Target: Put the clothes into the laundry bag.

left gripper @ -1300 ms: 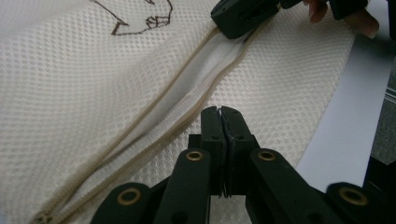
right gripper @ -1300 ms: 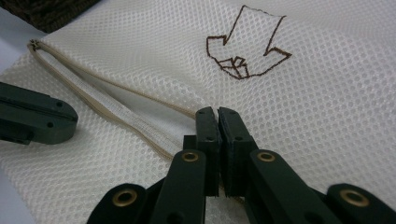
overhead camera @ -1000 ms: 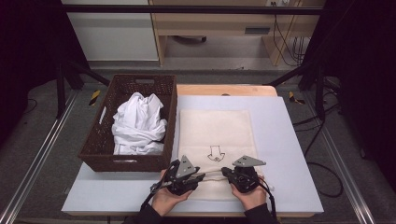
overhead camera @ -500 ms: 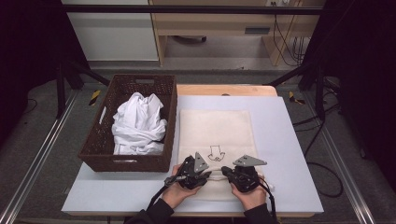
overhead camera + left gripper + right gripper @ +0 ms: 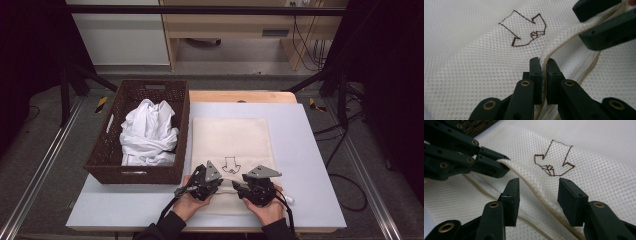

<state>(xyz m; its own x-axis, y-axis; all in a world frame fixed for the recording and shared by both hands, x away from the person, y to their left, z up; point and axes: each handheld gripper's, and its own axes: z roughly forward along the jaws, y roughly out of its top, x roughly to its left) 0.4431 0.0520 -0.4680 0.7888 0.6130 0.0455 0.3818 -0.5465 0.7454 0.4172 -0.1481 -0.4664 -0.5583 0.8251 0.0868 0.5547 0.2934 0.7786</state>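
Mesh bag [image 5: 486, 50] edge pinched by left gripper [image 5: 543, 63]; right gripper [image 5: 537, 187] straddles it, parted.

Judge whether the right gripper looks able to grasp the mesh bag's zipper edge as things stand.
Probably yes: the right gripper stands open astride the raised zipper edge of the mesh bag, nothing between; the left gripper pinches it farther along.

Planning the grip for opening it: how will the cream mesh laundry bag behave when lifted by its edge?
Probably floppy: the cream mesh laundry bag ridges where the left gripper pinches its edge. Likely light, being thin open mesh. It may sag between grip points.
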